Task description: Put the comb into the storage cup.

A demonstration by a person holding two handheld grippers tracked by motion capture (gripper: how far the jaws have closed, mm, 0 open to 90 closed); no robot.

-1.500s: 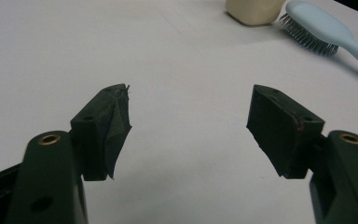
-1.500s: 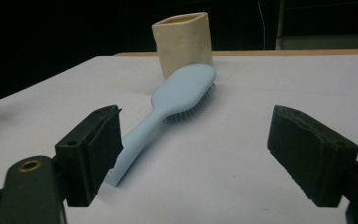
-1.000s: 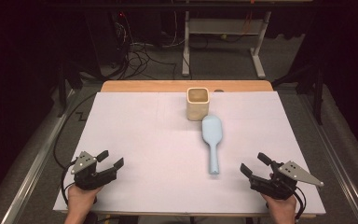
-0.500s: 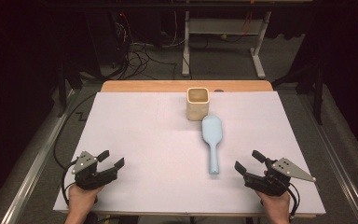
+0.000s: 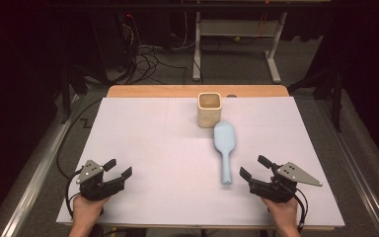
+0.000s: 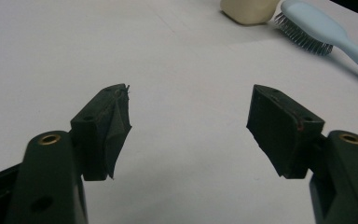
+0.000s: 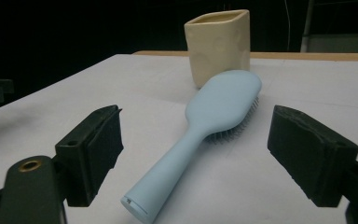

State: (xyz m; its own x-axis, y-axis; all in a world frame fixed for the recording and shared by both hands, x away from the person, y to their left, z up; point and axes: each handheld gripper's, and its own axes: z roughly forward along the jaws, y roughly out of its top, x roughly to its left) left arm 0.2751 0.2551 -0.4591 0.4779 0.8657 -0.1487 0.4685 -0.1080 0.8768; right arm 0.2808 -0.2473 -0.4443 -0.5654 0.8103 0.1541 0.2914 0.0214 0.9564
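high view above you looking down the table (image 5: 143,148), your gripper views low, close, sharing the hairbrush (image 7: 205,126)

Left gripper (image 5: 117,168): held in left hand (image 5: 86,210) at near left, jaws spread wide, nothing between, pointing forward and to right. Right gripper (image 5: 254,166): held in right hand (image 5: 281,213) at near right, jaws spread wide, nothing between, pointing forward and to left.

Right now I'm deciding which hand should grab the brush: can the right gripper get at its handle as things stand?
Probably yes. The right gripper is open just beside the blue hairbrush, whose handle end points between its jaws, with bare table around it. The cup stands beyond the brush head.
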